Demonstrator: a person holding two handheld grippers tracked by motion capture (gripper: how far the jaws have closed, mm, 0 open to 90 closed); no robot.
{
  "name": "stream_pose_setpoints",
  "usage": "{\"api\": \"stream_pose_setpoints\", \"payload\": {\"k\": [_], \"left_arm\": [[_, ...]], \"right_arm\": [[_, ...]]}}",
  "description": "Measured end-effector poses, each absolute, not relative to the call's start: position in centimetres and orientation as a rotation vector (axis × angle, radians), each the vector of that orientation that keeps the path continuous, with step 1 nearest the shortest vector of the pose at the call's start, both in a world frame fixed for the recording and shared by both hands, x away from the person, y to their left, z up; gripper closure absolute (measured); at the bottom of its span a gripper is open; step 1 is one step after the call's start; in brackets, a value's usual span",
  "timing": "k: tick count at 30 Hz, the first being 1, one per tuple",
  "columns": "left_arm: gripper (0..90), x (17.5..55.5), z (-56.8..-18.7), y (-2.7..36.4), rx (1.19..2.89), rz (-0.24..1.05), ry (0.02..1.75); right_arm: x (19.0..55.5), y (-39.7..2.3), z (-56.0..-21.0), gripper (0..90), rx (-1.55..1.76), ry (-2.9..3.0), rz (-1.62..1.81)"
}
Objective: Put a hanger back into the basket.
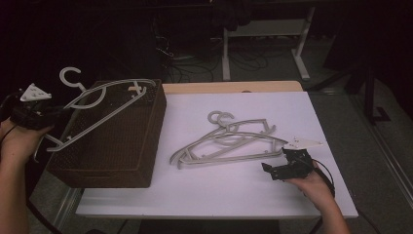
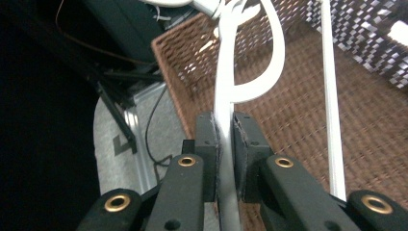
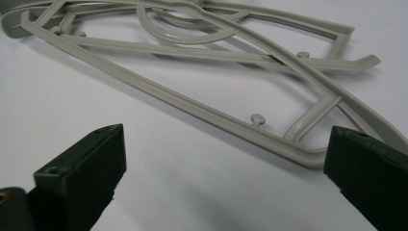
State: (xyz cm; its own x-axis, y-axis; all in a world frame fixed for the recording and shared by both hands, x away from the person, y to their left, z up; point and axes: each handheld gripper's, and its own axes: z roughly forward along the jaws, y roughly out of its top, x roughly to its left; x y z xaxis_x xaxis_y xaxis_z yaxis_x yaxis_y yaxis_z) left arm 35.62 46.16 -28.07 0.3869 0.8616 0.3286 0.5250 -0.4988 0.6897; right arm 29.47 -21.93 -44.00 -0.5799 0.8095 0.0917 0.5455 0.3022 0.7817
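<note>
A dim room, seen from above, with a white table [image 1: 214, 195] across the middle of the frame and a dark brown wicker basket [image 1: 112, 146] at its left edge. At the far left of the high view, a hand holds the left gripper [image 1: 48, 114], and its jaws are clamped on the shoulder end of a pale grey plastic hanger [image 1: 104, 100]. This held hanger sits tilted above the top of the basket, its hook pointing toward the upper left of the frame. In the left gripper view the two black pads [image 2: 207, 144] press tight on a thin white bar of the hanger [image 2: 226, 96], which runs up the centre of the picture with the brown weave of the basket [image 2: 298, 125] behind it. In the centre of the high view, two more grey hangers [image 1: 229, 141] lie overlapping flat on the white tabletop. At the lower right of the high view, the other hand holds the right gripper [image 1: 272, 170] just beside the near end of that pile. In the right gripper view its jaws stand wide apart and hold nothing, with the hangers [image 3: 216, 77] lying on the table [image 3: 144, 183] just beyond them.
</note>
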Motion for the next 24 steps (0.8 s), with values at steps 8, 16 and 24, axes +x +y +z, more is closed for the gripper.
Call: {"api": "stream_pose_setpoints", "payload": {"k": [8, 16, 24], "left_arm": [[82.0, 37.0, -30.4, 44.8, 2.238, 0.904, 1.201], [82.0, 38.5, -32.9, 43.4, 2.280, 0.876, 1.225], [81.3, 38.7, -35.0, 43.7, 2.259, 0.764, 1.309]], "right_arm": [[29.5, -21.9, -44.0, 0.9, 1.221, 2.257, 1.153], [29.4, -22.0, -44.0, 0.8, 1.214, 2.256, 1.158], [29.4, -21.9, -44.0, 0.9, 1.211, 2.259, 1.155]]}}
